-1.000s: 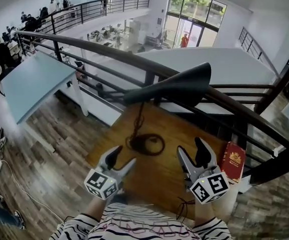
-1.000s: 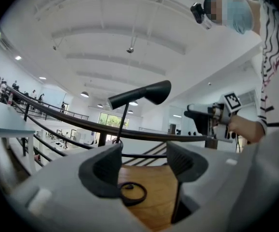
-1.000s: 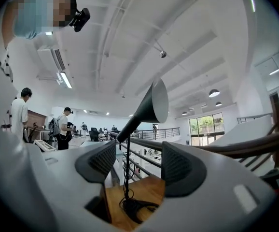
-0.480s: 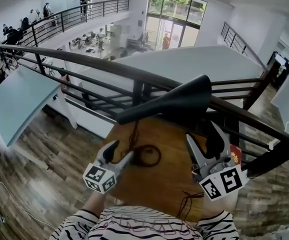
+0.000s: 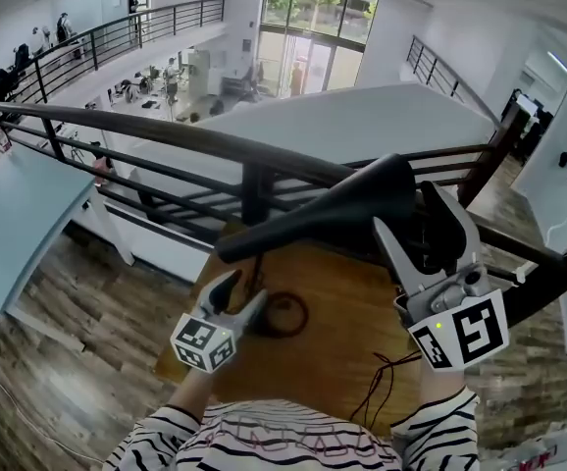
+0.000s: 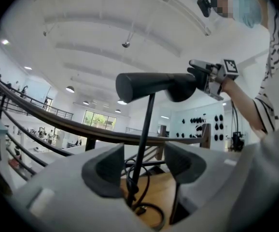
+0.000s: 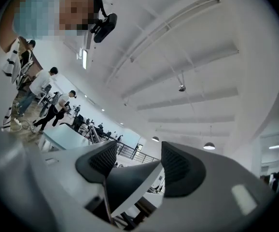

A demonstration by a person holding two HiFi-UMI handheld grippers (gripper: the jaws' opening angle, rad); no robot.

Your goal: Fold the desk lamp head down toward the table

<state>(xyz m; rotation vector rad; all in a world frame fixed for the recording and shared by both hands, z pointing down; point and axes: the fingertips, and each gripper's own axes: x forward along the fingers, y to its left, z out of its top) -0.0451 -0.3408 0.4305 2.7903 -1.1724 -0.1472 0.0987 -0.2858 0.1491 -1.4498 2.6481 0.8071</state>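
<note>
The right arm reached up and forward. The right gripper (image 5: 416, 214) tipped slightly upward, its jaws wide apart either side of the lamp head (image 5: 313, 219), which hung level above the table (image 5: 333, 346). The left gripper (image 5: 245, 290) sat low and level, its jaws just narrowing to half open, the stem (image 6: 146, 129) untouched between them.

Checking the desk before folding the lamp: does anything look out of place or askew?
Nothing spilled or broken. Only the lamp's cord lies in a loose coil on the wooden table beside the stem's foot.
</note>
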